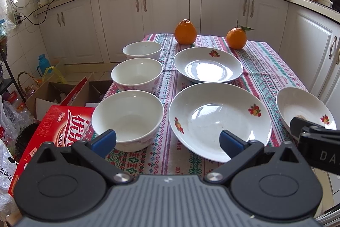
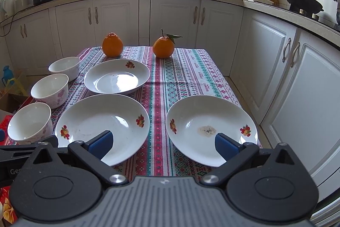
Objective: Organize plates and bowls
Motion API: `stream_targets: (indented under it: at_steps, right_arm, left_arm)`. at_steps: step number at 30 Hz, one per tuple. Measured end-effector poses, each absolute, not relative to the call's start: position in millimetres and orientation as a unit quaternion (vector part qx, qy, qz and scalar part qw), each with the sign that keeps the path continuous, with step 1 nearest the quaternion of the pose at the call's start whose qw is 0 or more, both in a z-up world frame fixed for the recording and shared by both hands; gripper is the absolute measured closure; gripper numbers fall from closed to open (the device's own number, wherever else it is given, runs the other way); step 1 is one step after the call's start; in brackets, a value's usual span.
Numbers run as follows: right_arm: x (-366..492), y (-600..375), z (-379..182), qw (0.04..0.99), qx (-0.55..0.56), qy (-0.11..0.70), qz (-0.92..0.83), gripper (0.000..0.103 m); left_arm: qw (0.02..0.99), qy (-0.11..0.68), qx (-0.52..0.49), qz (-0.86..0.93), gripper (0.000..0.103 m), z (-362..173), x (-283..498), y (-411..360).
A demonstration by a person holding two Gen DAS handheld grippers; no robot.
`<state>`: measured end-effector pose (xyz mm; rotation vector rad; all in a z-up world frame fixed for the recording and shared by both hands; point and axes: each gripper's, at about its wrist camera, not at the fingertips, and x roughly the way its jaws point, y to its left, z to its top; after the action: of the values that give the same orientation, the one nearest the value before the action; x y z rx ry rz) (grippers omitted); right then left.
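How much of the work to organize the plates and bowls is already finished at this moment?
Nothing looks done yet. The three bowls stand apart in a row along the table's left edge, and the three plates lie separately on the tablecloth, none stacked. Nothing is in hand: the left gripper and right gripper are both open and empty. All stacking remains.

Near plate (image 1: 221,118): your left gripper (image 1: 167,142) hides its front rim.
Right plate (image 1: 301,112): near edge hidden beside it.
Its speck (image 2: 207,131): possibly dried residue.
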<state>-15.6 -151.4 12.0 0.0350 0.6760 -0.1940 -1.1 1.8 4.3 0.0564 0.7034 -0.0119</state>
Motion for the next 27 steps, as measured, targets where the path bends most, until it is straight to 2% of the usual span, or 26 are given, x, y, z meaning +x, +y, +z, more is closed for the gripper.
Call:
stream_targets:
  at_steps: [27]
  right_arm:
    - [-16.4, -150.9, 14.8, 0.939, 0.018, 0.329, -0.094, 0.0]
  left_arm:
    - [0.939, 0.342, 0.024, -0.004, 0.001, 6.1, -2.7, 2.9]
